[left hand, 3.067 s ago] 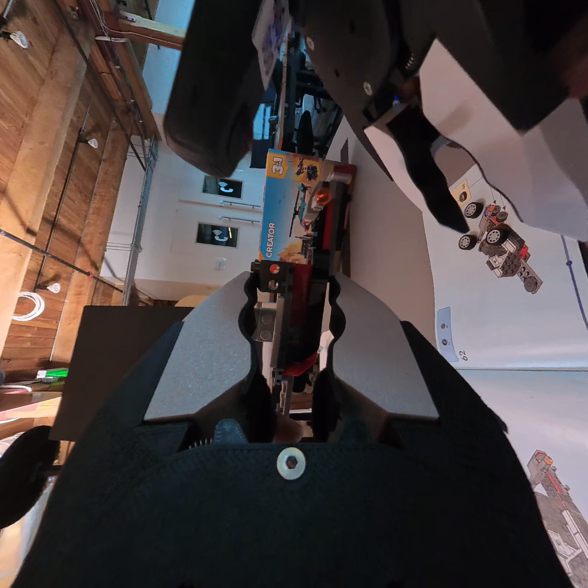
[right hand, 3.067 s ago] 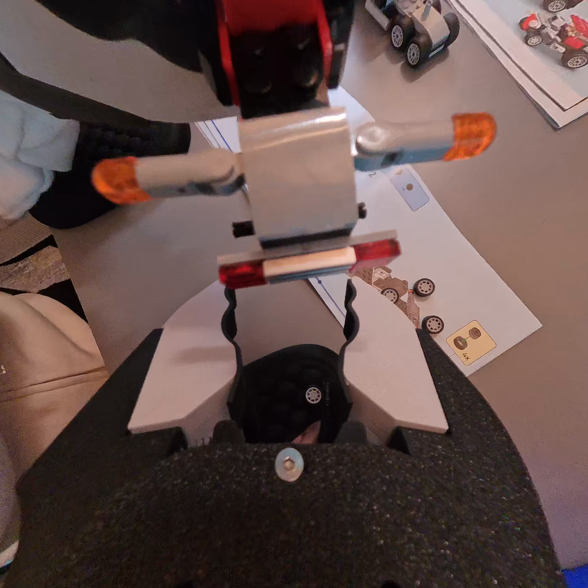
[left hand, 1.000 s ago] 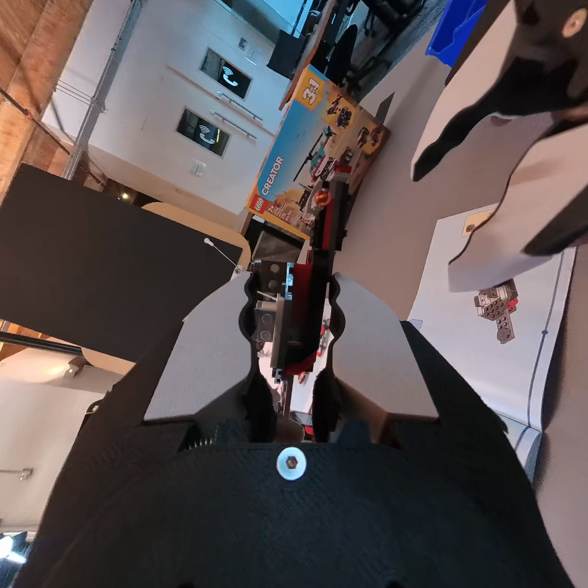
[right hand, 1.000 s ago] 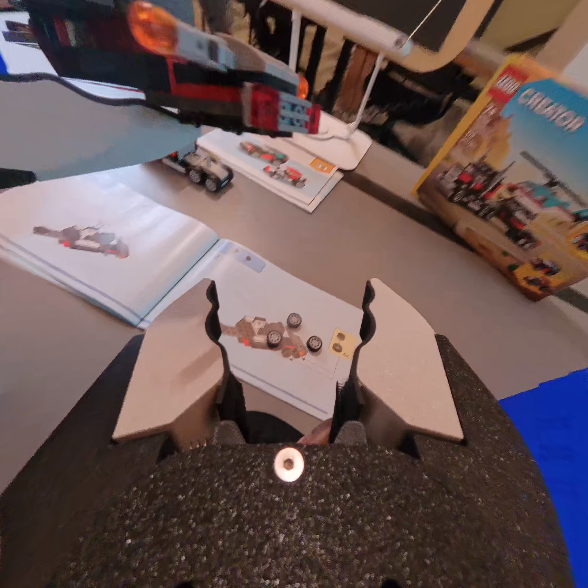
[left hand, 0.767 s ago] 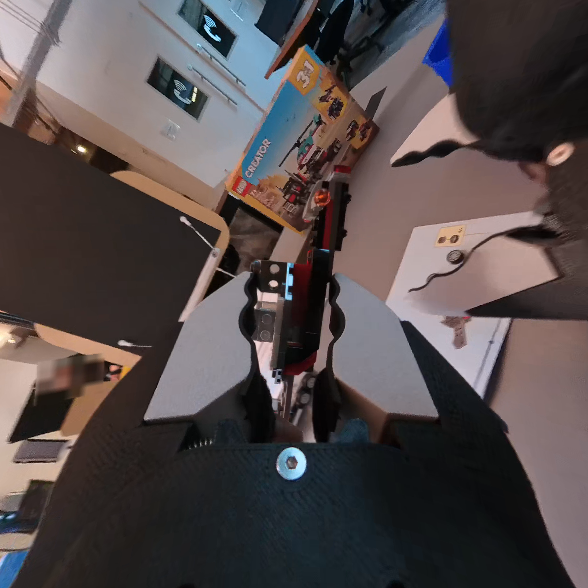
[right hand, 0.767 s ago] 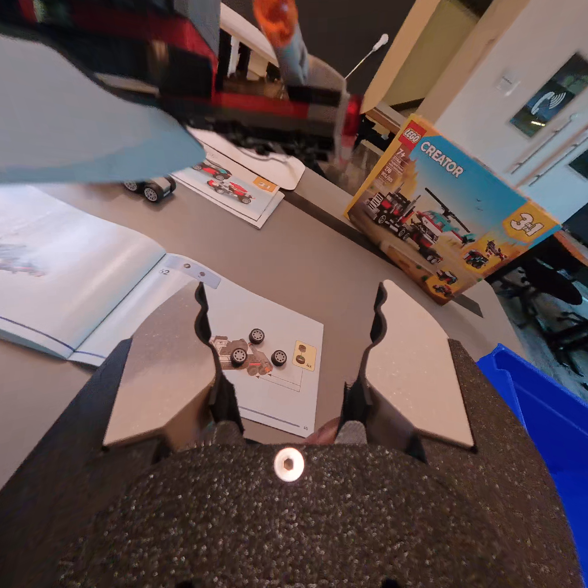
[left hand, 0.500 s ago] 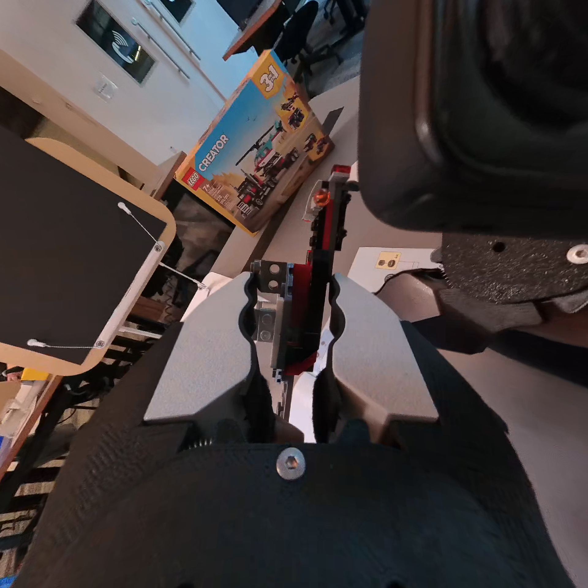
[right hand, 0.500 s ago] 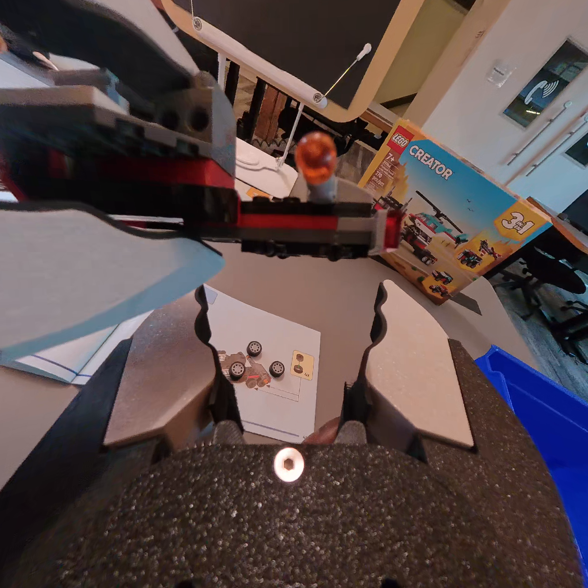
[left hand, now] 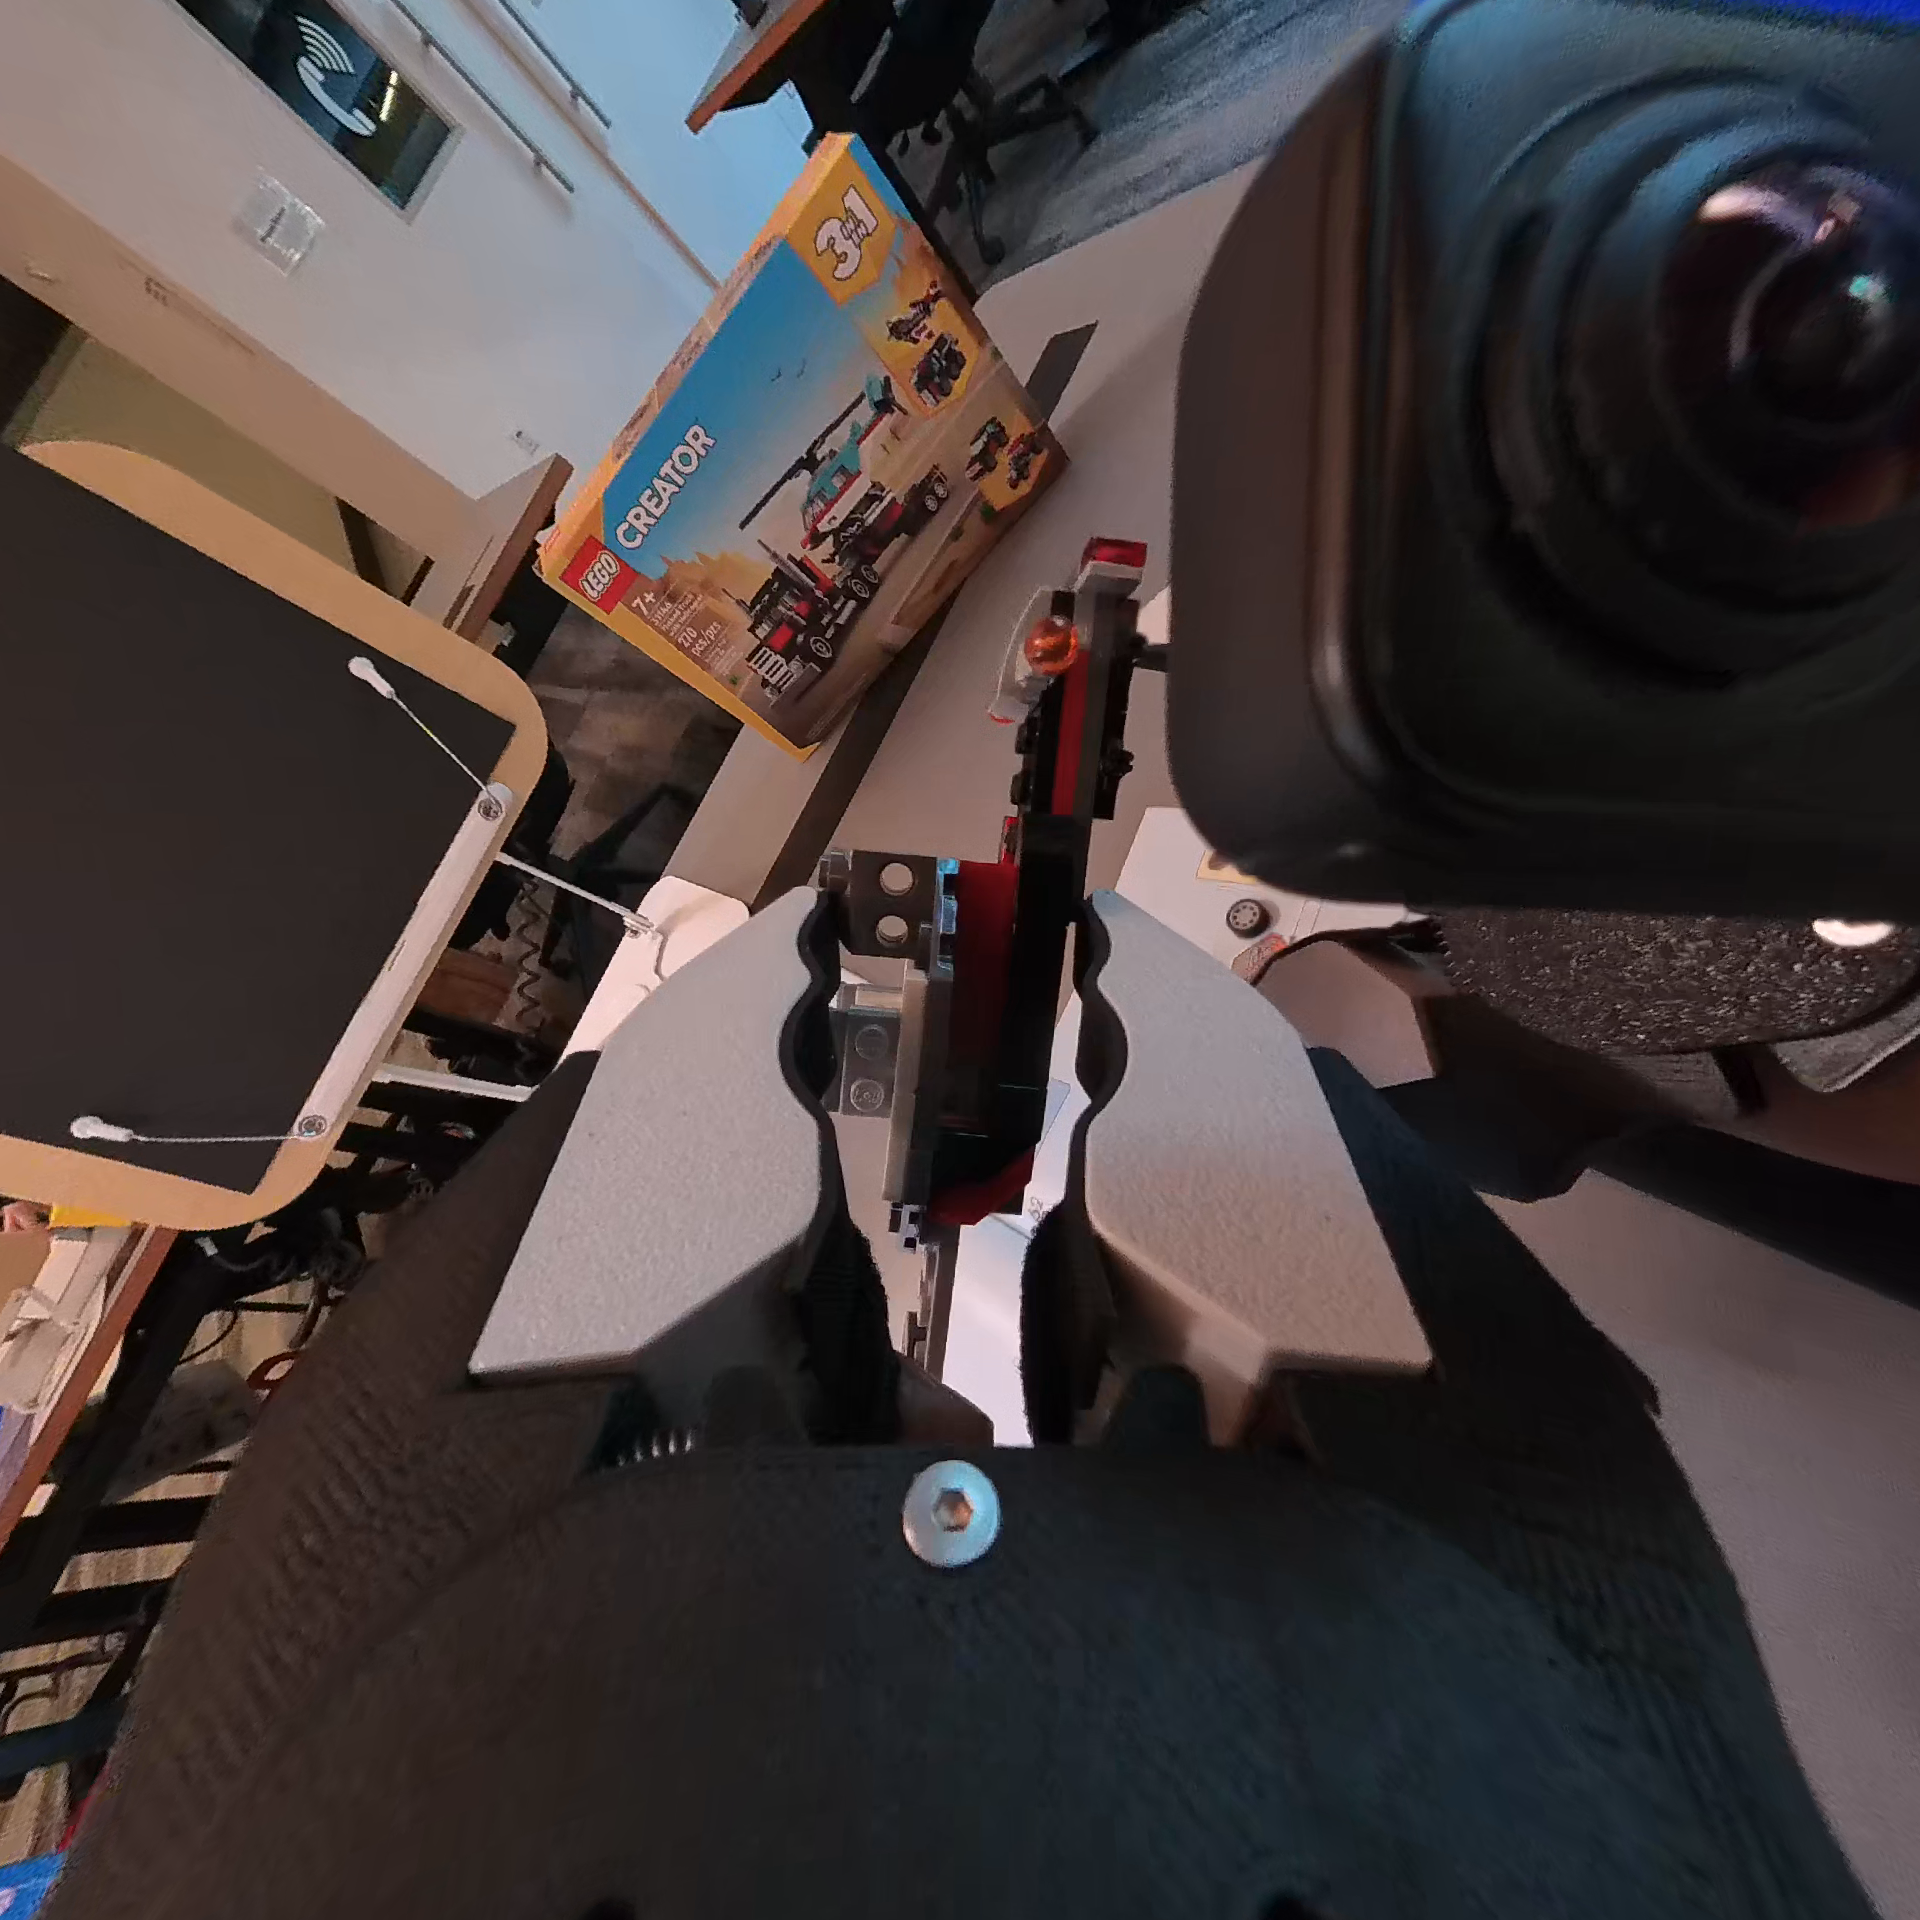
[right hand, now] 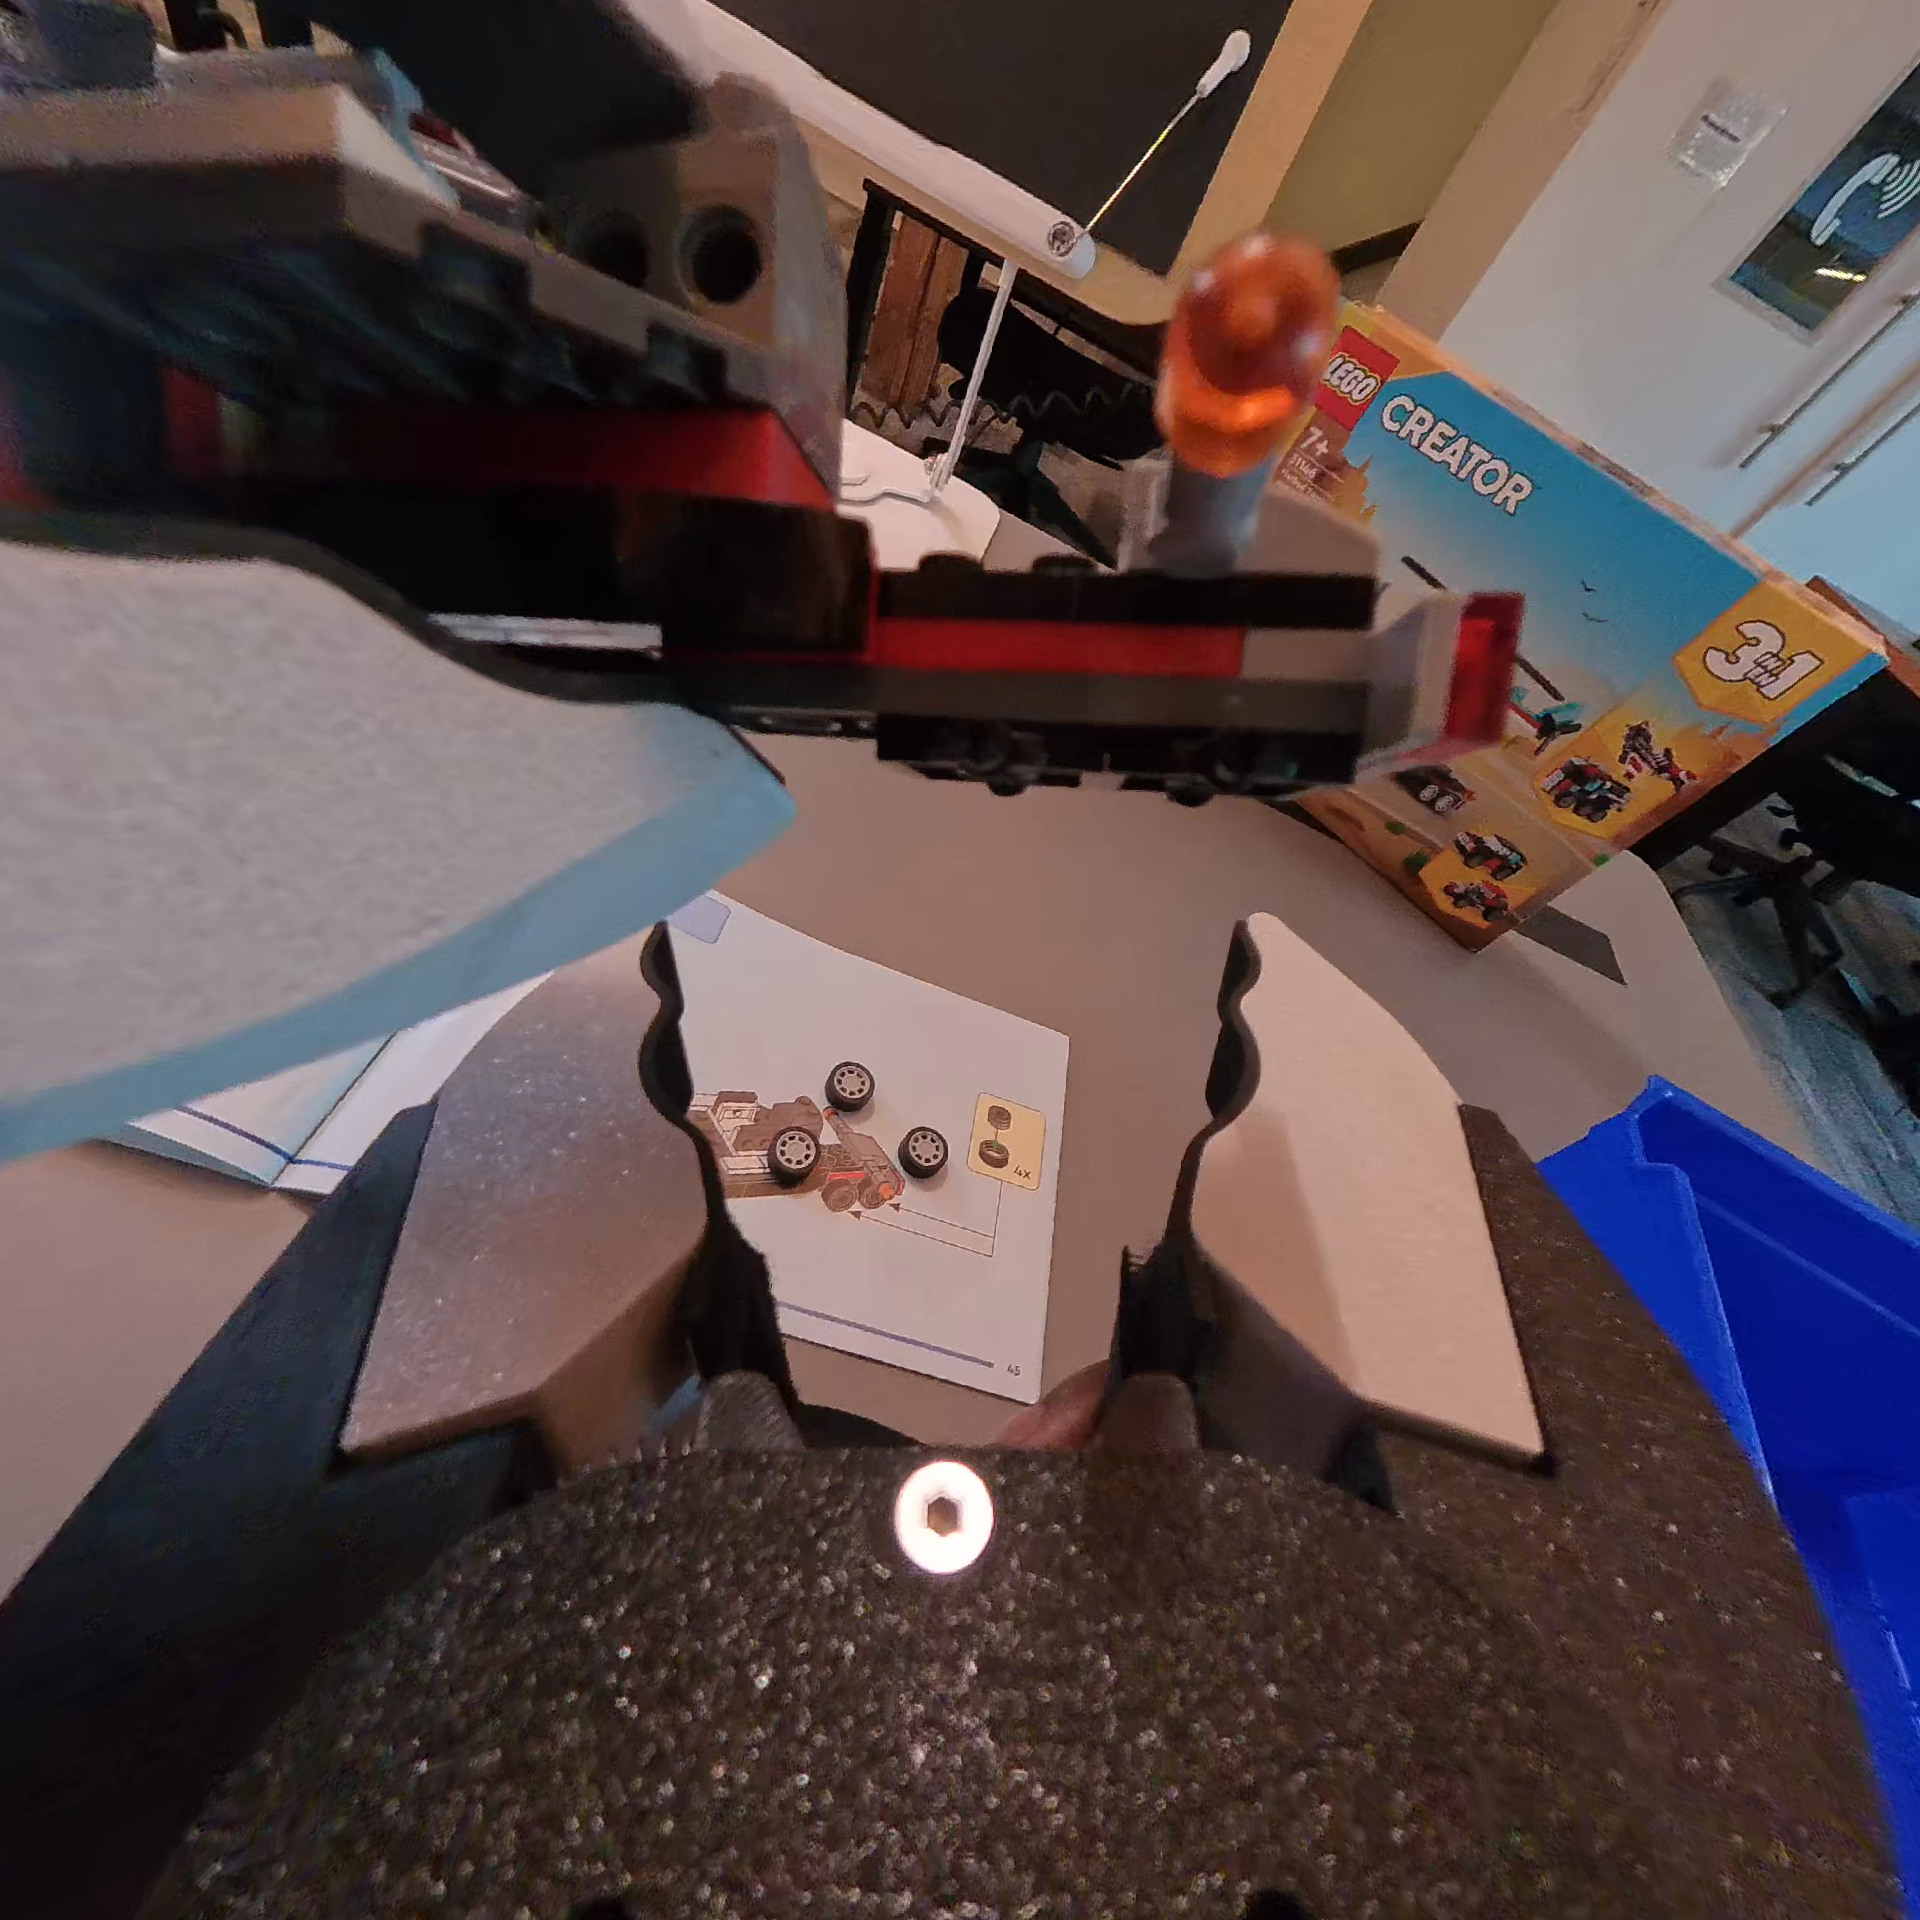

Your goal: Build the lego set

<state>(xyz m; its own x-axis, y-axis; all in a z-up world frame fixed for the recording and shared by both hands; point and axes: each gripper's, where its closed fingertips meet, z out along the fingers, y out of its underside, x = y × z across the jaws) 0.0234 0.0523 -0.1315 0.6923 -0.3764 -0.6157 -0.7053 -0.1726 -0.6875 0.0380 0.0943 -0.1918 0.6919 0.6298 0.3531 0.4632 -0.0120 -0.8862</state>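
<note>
My left gripper [left hand: 943, 925] is shut on a long black, red and grey lego model [left hand: 997, 966], held above the table on its side with an orange round stud [left hand: 1047, 642] near its far end. The same model [right hand: 1039, 644] crosses the upper part of the right wrist view, its orange stud [right hand: 1242, 353] pointing up. My right gripper [right hand: 945, 956] is open and empty, just below the model. Its camera body [left hand: 1558, 436] fills the upper right of the left wrist view. The open instruction booklet [right hand: 914, 1164] lies on the table under the right gripper.
The lego box [left hand: 800, 488] stands at the table's far edge, also in the right wrist view [right hand: 1579, 644]. A blue bin [right hand: 1787, 1351] is at the right. A black board with a tan rim [left hand: 208, 831] stands beyond the table's left side. Across from one pair of fingers to the other is roughly 7 centimeters.
The left gripper has turned and brought the model close over the right gripper. The right gripper has risen and tilted up, now right under the model. Both jaws kept their state.
</note>
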